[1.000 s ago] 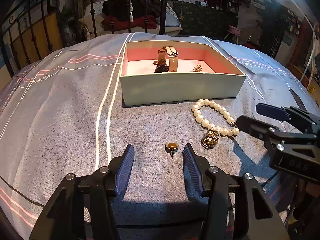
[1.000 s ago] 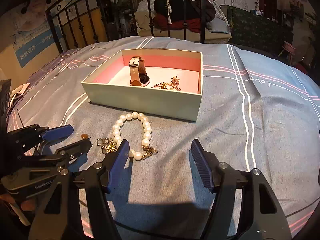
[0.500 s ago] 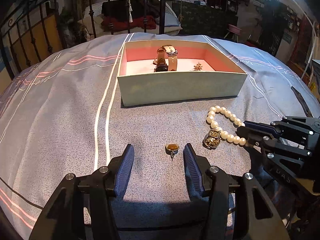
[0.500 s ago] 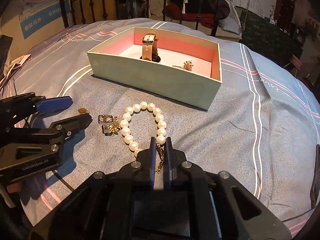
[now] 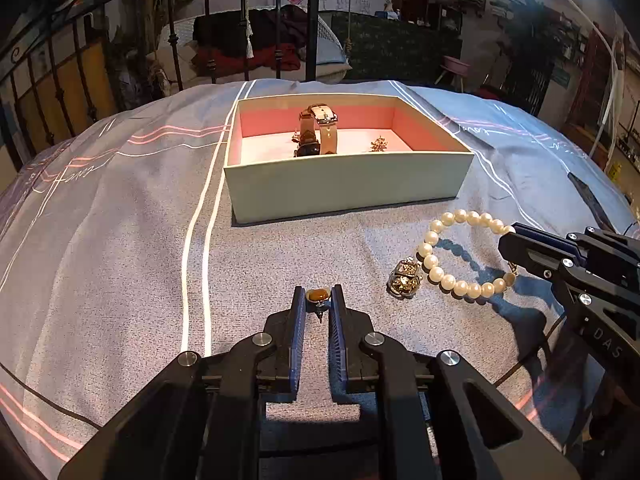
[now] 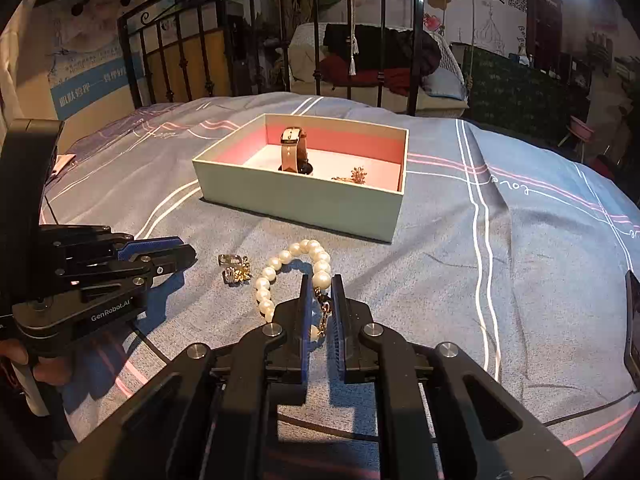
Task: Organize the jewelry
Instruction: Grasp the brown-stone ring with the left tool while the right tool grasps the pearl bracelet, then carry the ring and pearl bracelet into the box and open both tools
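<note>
Both jaws pinch jewelry: left gripper (image 5: 318, 300) an amber-stone ring (image 5: 318, 295), right gripper (image 6: 321, 288) the pearl bracelet (image 6: 294, 270).

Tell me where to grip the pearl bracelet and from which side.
Grip the pearl bracelet at its clasp end, coming in low from the near side, away from the box. The loop lies flat, so the thin chain there fits between the fingers better than round pearls. The right gripper is already shut there.
</note>
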Demonstrator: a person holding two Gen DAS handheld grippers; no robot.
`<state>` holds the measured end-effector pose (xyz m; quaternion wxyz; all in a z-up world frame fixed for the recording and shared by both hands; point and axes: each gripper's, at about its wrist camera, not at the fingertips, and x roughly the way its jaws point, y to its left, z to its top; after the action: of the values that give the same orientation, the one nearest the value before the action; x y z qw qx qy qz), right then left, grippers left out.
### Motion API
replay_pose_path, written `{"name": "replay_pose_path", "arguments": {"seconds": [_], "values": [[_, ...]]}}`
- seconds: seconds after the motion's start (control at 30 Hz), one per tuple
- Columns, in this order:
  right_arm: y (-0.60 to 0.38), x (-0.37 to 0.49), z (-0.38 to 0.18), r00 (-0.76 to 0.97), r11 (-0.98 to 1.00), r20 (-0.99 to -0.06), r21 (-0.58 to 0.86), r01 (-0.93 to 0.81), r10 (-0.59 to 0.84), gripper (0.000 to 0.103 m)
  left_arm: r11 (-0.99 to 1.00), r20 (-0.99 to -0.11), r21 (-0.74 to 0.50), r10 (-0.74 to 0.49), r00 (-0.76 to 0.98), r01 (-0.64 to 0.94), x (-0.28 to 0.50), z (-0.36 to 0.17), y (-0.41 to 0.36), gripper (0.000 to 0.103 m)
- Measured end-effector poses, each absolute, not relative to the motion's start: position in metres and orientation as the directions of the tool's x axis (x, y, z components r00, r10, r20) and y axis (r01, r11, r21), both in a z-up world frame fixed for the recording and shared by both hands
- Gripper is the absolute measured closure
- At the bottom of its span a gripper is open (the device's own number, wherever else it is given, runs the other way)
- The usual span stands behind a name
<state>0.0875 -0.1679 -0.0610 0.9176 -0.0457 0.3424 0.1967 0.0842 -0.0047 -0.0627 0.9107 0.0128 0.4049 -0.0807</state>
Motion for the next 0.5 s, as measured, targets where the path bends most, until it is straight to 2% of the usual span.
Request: {"name": "replay_pose_path", "arguments": {"seconds": [0.27,0.5], "values": [[-0.169,0.082,-0.036,0.728,0.915,-0.590,0.050,-0.400,0.350,0.093,0.984,-0.701,-0.104,-0.176,0.691,0.145,0.082,-0.046,0.004,0.090],[-0.166,0.076,-0.024,0.743,0.913,-0.564,0.046,-0.406,0.359,0.093,0.985,-0.687,-0.083,-0.165,0.708,0.150,0.083,-0.037,0.000,0.090]]}}
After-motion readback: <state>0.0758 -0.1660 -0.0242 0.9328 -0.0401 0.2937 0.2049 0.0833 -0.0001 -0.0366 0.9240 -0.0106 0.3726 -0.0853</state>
